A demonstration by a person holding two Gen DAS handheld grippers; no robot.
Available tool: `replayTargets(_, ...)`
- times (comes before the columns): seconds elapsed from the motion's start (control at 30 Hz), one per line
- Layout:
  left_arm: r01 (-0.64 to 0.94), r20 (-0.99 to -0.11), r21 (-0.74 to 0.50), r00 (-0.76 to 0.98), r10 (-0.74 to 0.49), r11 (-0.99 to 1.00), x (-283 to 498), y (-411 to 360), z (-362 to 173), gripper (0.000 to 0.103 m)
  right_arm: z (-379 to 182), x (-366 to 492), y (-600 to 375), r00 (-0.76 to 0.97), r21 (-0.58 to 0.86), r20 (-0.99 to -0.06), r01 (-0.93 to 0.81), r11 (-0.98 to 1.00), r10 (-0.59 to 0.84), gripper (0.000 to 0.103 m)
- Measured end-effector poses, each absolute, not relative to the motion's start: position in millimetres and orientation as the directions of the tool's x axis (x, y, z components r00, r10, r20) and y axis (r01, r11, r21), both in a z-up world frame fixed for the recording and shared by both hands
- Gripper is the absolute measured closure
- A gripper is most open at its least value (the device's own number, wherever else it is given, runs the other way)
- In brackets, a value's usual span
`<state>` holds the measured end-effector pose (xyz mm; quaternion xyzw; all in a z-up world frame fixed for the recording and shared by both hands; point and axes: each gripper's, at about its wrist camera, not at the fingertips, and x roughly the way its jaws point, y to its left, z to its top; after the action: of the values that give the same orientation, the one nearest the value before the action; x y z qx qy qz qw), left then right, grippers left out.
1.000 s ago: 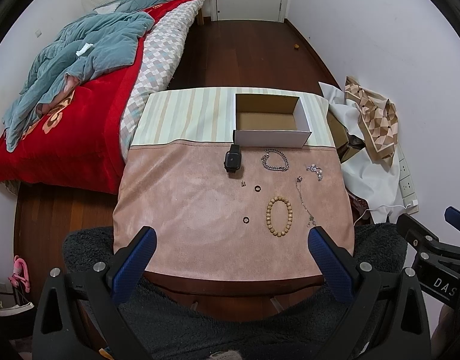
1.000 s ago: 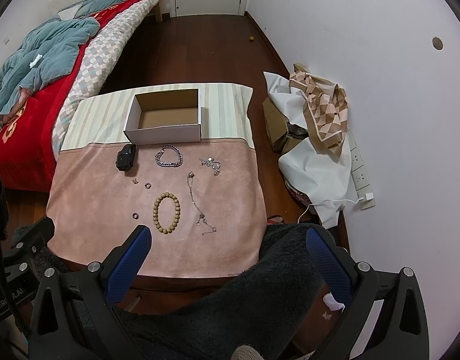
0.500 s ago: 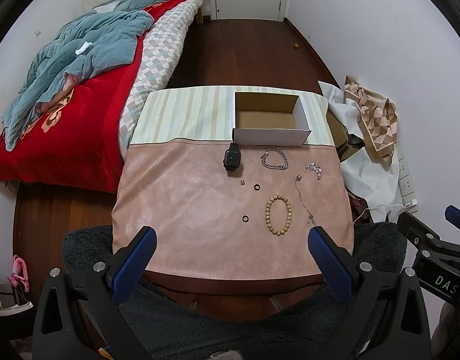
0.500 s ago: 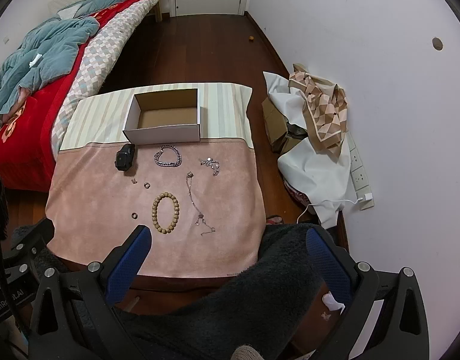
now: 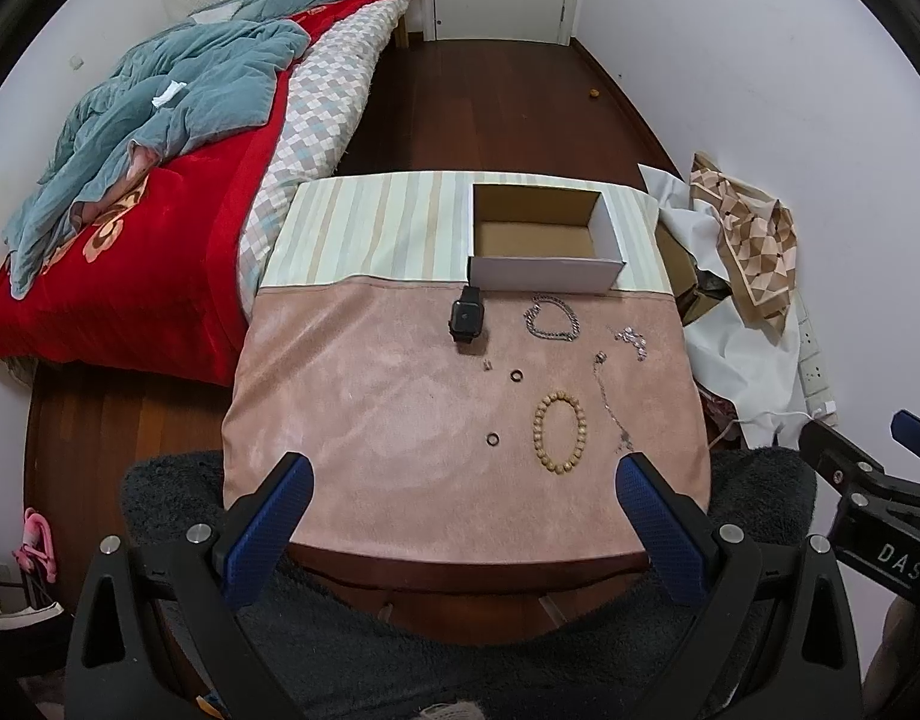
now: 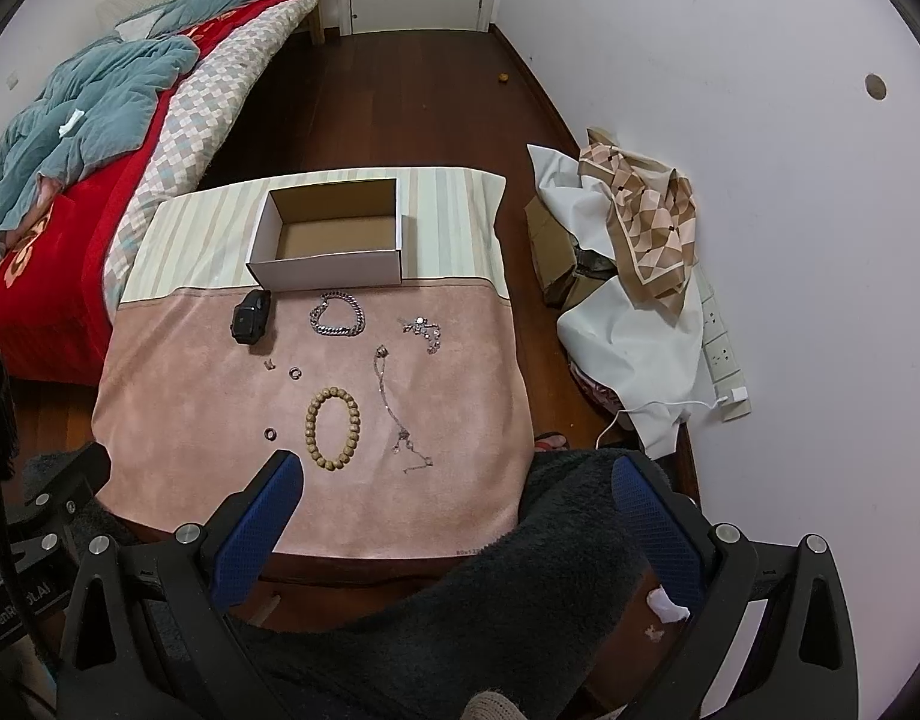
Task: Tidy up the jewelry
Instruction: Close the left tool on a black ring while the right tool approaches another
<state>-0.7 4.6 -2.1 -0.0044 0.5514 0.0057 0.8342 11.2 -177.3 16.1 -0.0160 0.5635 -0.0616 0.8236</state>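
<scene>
An empty white cardboard box (image 5: 544,234) (image 6: 330,237) stands at the back of a table with a pink cloth (image 5: 369,396) (image 6: 183,372). In front of it lie a black smartwatch (image 5: 466,318) (image 6: 251,317), a silver chain bracelet (image 5: 551,318) (image 6: 338,315), a small silver charm piece (image 5: 629,339) (image 6: 422,328), a thin necklace (image 5: 611,402) (image 6: 396,414), a wooden bead bracelet (image 5: 560,433) (image 6: 332,429), two dark rings (image 5: 515,374) (image 5: 491,438) and a tiny earring (image 5: 488,365). My left gripper (image 5: 463,474) and right gripper (image 6: 460,474) are open, empty, above the near table edge.
A bed with a red cover and blue blanket (image 5: 129,138) stands left of the table. A pile of white cloth, a patterned scarf (image 6: 646,222) and a cardboard box lie on the floor at the right wall. A dark fleece (image 5: 460,648) lies below the near edge.
</scene>
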Motion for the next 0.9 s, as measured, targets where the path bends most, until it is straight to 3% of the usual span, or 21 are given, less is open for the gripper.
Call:
replayTargets(0.3, -0.077, -0.908, 0.090, 0.403, 0.114, 0.993, 46, 14, -43, 0.000, -37, 56, -194, 0.311, -0.052, -0.946, 0.127, 0.991, -0.090, 0.000)
replayTargets(0.53, -0.094, -0.928, 0.167, 0.321, 0.189, 0.981, 81, 35, -109, 0.000, -108, 96, -193, 0.242, 0.042, -0.970, 0.130, 0.991, 0.009, 0.001)
replayTargets(0.63, -0.090, -0.944, 0.173, 0.268, 0.192, 0.981, 85, 44, -140, 0.000, -142, 107, -183, 0.207, 0.087, -0.976, 0.114, 0.990, 0.063, 0.012)
replayTargets(0.7, -0.079, -0.951, 0.179, 0.243, 0.193, 0.981, 84, 46, -159, 0.000, -161, 113, -174, 0.179, 0.093, -0.981, 0.101, 0.991, 0.073, 0.030)
replayTargets(0.83, -0.023, -0.972, 0.132, 0.195, 0.134, 0.991, 75, 39, -193, 0.001, -189, 117, -163, 0.149, 0.078, -0.987, 0.089, 0.993, 0.064, 0.039)
replayTargets(0.9, 0.006, -0.980, 0.103, 0.172, 0.101, 0.995, 73, 31, -206, 0.007, -197, 115, -161, 0.132, 0.070, -0.990, 0.085, 0.994, 0.059, 0.043)
